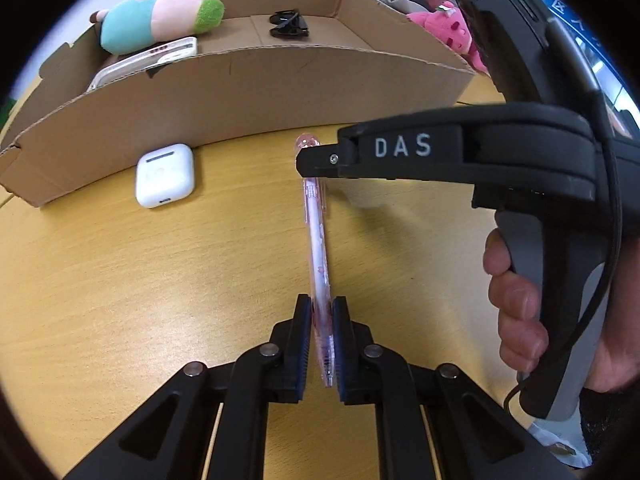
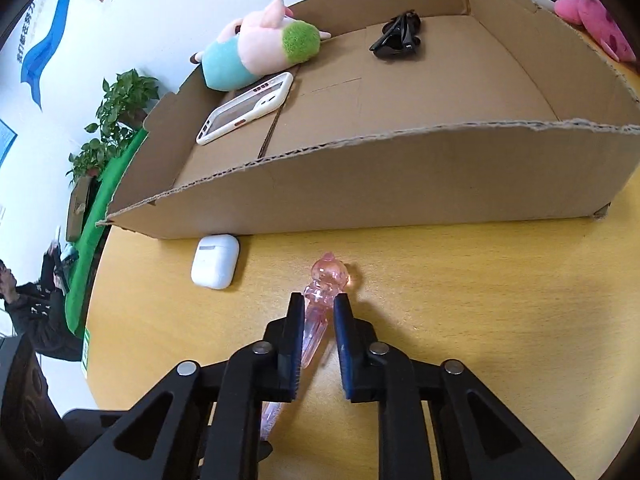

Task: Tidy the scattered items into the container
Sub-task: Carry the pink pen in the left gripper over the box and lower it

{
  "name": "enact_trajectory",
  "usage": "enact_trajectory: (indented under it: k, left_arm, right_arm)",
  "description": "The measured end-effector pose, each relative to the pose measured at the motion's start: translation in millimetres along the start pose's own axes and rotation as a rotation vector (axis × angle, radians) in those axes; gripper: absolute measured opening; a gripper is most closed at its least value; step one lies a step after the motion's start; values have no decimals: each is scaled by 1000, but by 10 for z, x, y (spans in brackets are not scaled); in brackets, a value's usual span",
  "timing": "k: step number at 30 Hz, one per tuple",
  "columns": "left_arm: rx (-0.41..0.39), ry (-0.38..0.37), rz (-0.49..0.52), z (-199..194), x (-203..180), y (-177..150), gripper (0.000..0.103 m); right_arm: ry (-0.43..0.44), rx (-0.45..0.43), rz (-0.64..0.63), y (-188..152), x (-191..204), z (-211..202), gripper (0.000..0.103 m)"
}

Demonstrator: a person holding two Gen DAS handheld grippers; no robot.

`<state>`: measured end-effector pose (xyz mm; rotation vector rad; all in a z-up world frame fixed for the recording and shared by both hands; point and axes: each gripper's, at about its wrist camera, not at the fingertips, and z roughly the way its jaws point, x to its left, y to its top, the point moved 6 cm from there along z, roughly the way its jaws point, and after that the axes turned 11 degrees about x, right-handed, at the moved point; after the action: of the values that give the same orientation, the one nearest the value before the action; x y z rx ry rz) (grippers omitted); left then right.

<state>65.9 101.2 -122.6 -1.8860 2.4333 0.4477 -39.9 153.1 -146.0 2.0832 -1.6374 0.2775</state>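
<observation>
A clear pink pen (image 1: 318, 232) with a bulbous top lies lengthwise on the yellow wooden table (image 1: 120, 280). My left gripper (image 1: 322, 304) is shut on its lower end. My right gripper (image 1: 308, 160) comes in from the right over the pen's top end. In the right wrist view its fingers straddle the pen (image 2: 320, 312) just below the ornament; the pen rests against the left pad, with a gap at the right pad, so my right gripper (image 2: 319, 300) is open. The cardboard box (image 1: 240, 92) stands just beyond. A white earbud case (image 1: 165, 175) lies against its front wall.
Inside the box (image 2: 400, 176) are a pig plush (image 2: 260, 52), a white phone (image 2: 244, 108) and black sunglasses (image 2: 396, 38). A pink plush (image 2: 596, 20) sits behind the box. A hand (image 1: 516, 300) holds the right gripper's handle. A seated person (image 2: 28, 304) and a plant (image 2: 116, 120) are at far left.
</observation>
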Motion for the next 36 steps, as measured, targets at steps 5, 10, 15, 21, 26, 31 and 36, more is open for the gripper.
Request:
enact_trajectory:
  k: [5,10,15,21,26,31,36]
  left_arm:
    - [8,-19,-16,31,30,-50,10]
    - [-2,-36,-32,-7,89,-89,10]
    - [-65,-34,-22,-214,82,-89,10]
    - [-181,-36,-7,-702,75,144,10]
    - [-249,-28,-11,-985,92,582,11]
    - [-296,-29,-32,-1119,107,1370,10]
    - [-305,-58,-72,-1191,356,2050,11]
  right_arm:
    - [2,-16,-3,103,48,42,37]
    - [-5,-13,-23,113,49,55,25]
    - [-4,-74,-50,141,142,-196,25]
    - [24,-179,-121,449,385,-749,24]
    - [41,-225,-157,948,508,-1013,24]
    - [44,-238,-202,1553,632,-1227,24]
    - [22,-224,-224,2165,725,-1273,24]
